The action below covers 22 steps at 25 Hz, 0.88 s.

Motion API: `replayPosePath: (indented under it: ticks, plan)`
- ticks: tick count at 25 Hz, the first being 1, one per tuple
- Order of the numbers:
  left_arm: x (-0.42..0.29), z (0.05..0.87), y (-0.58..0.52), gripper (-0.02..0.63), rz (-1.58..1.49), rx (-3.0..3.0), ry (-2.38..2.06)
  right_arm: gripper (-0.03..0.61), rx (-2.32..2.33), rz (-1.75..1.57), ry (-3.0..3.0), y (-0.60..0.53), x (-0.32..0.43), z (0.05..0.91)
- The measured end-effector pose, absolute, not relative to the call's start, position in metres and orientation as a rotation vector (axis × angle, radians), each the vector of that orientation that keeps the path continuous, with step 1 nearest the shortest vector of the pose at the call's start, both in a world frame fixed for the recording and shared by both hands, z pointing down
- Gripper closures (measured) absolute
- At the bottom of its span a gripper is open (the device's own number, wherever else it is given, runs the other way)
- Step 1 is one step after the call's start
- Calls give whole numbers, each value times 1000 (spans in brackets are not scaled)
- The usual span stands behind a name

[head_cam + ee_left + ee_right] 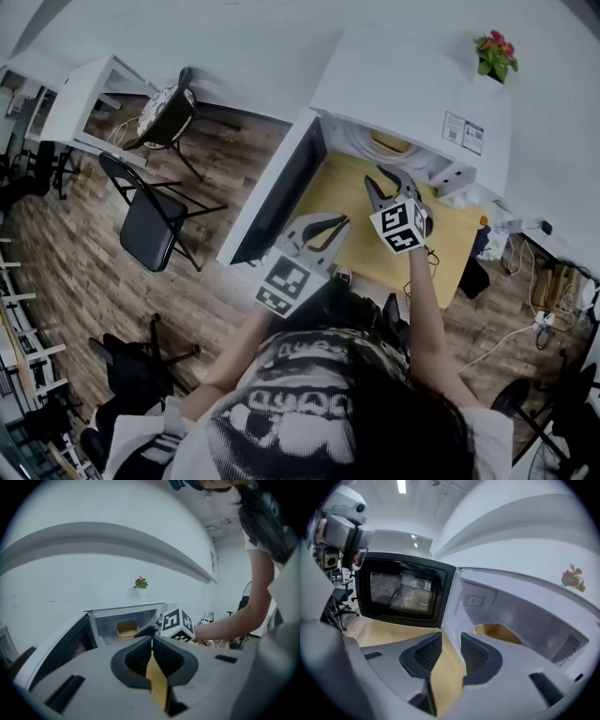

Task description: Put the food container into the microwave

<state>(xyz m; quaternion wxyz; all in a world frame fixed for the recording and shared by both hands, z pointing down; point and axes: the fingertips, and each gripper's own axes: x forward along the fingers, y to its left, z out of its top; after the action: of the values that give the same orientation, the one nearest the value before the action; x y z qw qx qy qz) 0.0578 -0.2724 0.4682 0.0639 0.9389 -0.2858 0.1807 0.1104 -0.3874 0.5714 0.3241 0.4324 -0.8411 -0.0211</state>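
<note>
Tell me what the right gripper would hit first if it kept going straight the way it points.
Probably the microwave at the hinge, where its open door meets the cavity wall. The right gripper, open and empty, aims left of the food container. Depth is unclear.

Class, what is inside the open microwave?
A yellow food container sits inside the microwave. The body of the open right gripper covers the container's lower part, and its contents cannot be seen.

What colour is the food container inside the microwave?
The food container is a yellowish tan; the left gripper view shows it best.
</note>
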Motion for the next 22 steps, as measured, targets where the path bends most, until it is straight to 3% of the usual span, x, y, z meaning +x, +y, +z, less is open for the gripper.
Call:
replayPosePath:
  ticks: [22]
  plan:
    - [-18,442,-195,603,479,2957,-611,454,1401,177,-2265,-238,30,524]
